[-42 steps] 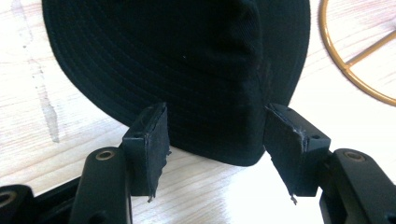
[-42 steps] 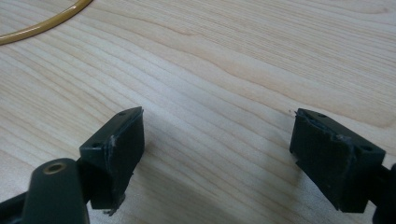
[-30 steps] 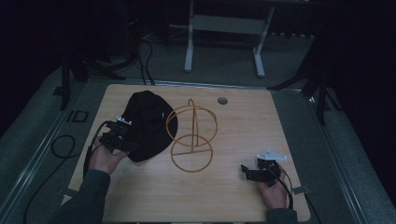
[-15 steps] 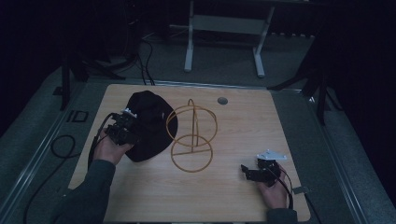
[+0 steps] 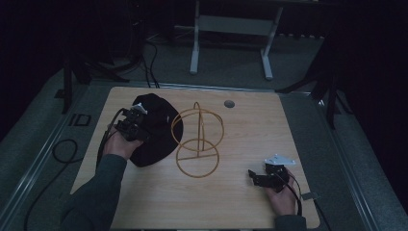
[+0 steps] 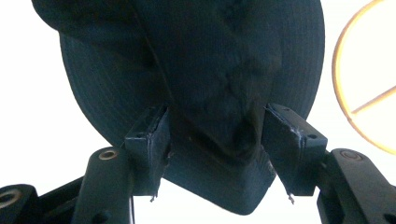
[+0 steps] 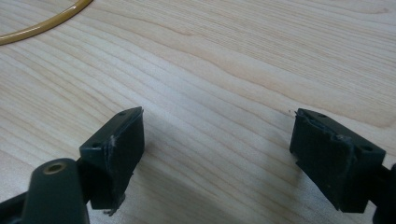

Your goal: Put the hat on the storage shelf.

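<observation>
At left of the surface (image 5: 298, 144), left gripper (image 5: 136, 126) clamps the black hat's (image 5: 156, 130) crown, now carried further from the person beside the wire stand (image 5: 197, 139); right gripper (image 5: 262, 179) idles wide open.

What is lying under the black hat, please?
Under the black hat the wooden table shows around its edges. The left tool has hat fabric between its pads. Whatever the hat covers cannot be seen.

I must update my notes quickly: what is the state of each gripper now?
Left gripper: closed on a fold of the black hat.
Right gripper: open, holding nothing, above the table.
</observation>
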Tool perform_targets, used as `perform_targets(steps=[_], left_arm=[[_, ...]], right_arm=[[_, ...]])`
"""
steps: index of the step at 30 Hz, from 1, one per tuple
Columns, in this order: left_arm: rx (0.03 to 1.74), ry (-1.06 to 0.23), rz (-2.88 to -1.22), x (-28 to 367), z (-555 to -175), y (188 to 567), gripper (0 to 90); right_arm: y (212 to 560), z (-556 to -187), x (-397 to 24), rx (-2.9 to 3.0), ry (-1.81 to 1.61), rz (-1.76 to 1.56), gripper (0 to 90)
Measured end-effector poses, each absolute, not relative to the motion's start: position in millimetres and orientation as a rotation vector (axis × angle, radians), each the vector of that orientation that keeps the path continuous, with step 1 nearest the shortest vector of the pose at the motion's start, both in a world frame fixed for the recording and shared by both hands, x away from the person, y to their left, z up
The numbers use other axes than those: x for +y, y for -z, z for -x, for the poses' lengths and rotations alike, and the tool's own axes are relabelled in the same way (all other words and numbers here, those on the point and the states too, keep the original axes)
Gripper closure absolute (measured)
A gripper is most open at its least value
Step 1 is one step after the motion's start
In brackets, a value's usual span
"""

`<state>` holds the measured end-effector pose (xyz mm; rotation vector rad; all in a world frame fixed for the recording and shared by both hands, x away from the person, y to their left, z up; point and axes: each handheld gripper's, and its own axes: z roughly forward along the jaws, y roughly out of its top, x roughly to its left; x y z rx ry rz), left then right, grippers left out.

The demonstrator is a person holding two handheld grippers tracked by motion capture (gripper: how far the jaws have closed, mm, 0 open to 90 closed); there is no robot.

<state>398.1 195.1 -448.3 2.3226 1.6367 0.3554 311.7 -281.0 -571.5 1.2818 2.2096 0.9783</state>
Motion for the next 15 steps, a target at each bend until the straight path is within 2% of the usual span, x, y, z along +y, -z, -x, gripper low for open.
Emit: perform_targets(steps=[3,15], left_arm=[[1.648,-0.352,-2.323,195,-402,447,41.4],[1.702,-0.345,-2.332,183,-422,450,26.7]], right_arm=[[572,-312,-281,2.21,-0.978,-1.281,17.6],[572,-312,-281,2.209,-0.979,-1.282,17.7]])
